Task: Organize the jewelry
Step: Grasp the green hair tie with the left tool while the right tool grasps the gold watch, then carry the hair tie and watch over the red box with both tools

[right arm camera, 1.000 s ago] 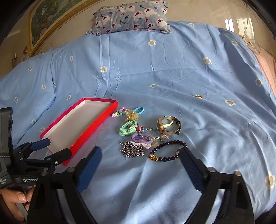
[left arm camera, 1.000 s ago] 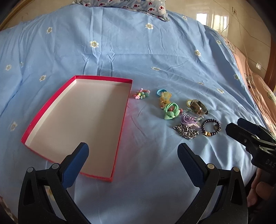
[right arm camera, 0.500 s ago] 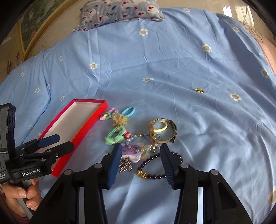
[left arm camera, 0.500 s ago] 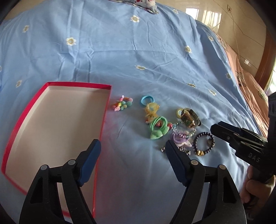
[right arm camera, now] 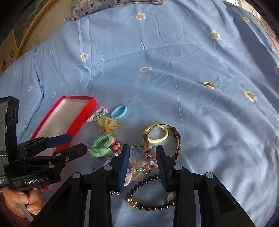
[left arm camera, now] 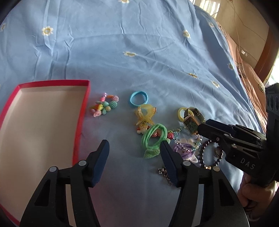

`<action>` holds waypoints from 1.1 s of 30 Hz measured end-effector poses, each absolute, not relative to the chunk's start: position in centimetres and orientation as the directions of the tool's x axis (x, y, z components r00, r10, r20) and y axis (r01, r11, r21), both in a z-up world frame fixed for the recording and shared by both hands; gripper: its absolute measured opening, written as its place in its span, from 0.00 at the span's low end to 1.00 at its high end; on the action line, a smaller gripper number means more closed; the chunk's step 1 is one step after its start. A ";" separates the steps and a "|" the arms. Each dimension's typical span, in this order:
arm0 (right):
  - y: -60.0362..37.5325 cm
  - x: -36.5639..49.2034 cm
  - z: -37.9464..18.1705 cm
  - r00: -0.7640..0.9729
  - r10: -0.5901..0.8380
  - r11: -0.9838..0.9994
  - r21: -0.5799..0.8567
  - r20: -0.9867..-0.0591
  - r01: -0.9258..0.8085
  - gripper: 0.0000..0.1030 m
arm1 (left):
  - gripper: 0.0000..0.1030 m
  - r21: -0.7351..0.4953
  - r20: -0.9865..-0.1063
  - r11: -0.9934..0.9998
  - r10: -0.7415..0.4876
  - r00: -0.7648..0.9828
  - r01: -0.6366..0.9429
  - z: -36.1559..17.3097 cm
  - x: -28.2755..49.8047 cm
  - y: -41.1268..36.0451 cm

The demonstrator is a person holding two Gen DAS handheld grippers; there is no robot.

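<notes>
A shallow red box (left arm camera: 86, 97) with a pale inside lies on the blue bedsheet, also in the right wrist view (right arm camera: 82, 115). Jewelry lies to its right: a pastel bead bracelet (left arm camera: 104, 104), a blue ring band (left arm camera: 138, 98), a yellow clip (left arm camera: 145, 114), a green hair tie (left arm camera: 153, 138), a gold watch (right arm camera: 162, 139), a crystal bead string with purple flower (right arm camera: 137, 167) and a dark bead bracelet (right arm camera: 150, 193). My left gripper (left arm camera: 135, 150) is open and empty, left of the green tie. My right gripper (right arm camera: 143, 153) is partly open above the crystal bead string.
A patterned pillow (right arm camera: 111, 5) lies at the head of the bed. A small gold ring (right arm camera: 208, 85) lies alone on the sheet at far right. An orange blanket (left arm camera: 251, 73) borders the bed's right side.
Both grippers have moved forward and down toward the jewelry pile. Both sets of jaws have narrowed, the right more than the left. Nothing was picked up.
</notes>
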State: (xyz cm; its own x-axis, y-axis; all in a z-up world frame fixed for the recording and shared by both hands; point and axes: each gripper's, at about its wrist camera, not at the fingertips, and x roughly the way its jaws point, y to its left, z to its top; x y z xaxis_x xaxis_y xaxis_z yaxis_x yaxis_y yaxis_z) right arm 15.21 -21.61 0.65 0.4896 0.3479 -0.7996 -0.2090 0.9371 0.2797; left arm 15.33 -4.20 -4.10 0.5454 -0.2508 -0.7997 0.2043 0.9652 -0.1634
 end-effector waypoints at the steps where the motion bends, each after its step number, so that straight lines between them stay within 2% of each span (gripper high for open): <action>1: -21.6 15.4 0.5 0.487 0.346 0.938 0.278 -0.802 -0.208 0.31 | 0.54 -0.164 -0.804 0.964 -0.254 0.538 0.209 -4.3 15.6 -4.3; 9: -21.1 16.7 -1.2 0.446 0.340 0.939 0.272 -0.828 -0.212 0.19 | 0.37 -0.186 -0.822 0.953 -0.284 0.494 0.237 -5.9 17.1 -5.1; 12: -21.0 16.9 -1.4 0.441 0.344 0.937 0.276 -0.829 -0.213 0.08 | 0.18 -0.214 -0.819 0.943 -0.315 0.480 0.254 -6.0 17.4 -5.1; 13: -21.0 16.9 -1.4 0.442 0.344 0.937 0.275 -0.828 -0.215 0.07 | 0.09 -0.225 -0.818 0.939 -0.328 0.473 0.262 -6.0 17.4 -5.1; 14: -21.0 16.8 -1.3 0.444 0.342 0.938 0.271 -0.828 -0.216 0.07 | 0.07 -0.231 -0.817 0.935 -0.337 0.469 0.271 -6.0 17.4 -5.1; 24: -20.5 15.8 0.5 0.467 0.380 0.924 0.306 -0.799 -0.229 0.07 | 0.04 -0.243 -0.775 0.929 -0.360 0.520 0.280 -3.6 15.4 -3.9; 33: -17.4 15.5 3.3 0.475 0.438 0.896 0.325 -0.763 -0.303 0.07 | 0.04 -0.253 -0.744 0.945 -0.328 0.583 0.209 -1.2 13.4 1.1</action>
State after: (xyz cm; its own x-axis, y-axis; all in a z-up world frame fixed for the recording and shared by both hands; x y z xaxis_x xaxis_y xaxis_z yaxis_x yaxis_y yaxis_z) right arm 15.48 -17.36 3.27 0.4748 0.4378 -0.7634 -0.3030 0.8958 0.3253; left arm 13.44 1.11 -1.19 0.5826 -0.3283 -0.7435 0.2094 0.9445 -0.2529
